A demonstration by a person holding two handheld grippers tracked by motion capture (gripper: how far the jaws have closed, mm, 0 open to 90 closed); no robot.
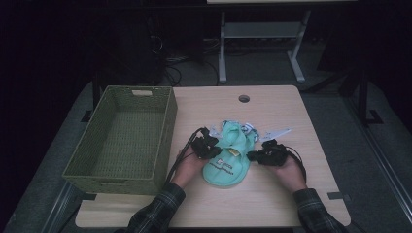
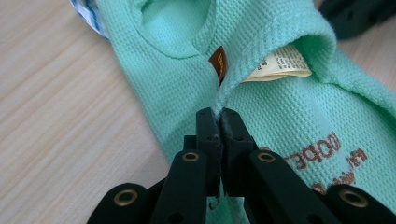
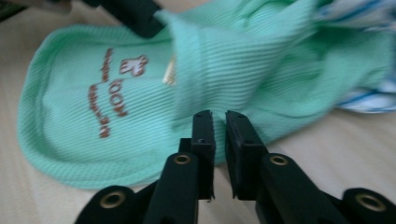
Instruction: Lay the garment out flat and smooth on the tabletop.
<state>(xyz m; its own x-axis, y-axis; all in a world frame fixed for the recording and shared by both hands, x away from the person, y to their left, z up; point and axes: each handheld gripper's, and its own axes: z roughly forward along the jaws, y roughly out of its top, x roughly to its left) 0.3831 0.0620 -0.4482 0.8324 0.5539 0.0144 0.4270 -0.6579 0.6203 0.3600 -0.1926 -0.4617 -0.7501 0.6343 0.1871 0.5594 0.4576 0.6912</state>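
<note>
Garment: mint-green waffle-knit baby top [image 1: 227, 162], soft, light, floppy. Left fingers [image 2: 219, 128] pinching neckline fold; right fingers [image 3: 219, 122] pinching side edge.

Mint-green waffle-knit garment [image 1: 227, 162] with brown print lies rumpled mid-table.

The high view looks down on the table [image 1: 272, 194] from afar; both gripper views face the green garment [image 1: 227, 160] closely.

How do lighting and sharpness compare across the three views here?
High view: dim, background nearly black, green garment small but legible. Left gripper view: bright and sharp, weave and tags crisp where the left tool pinches the cloth. Right gripper view: bright but soft, print and right tool blurred.
</note>
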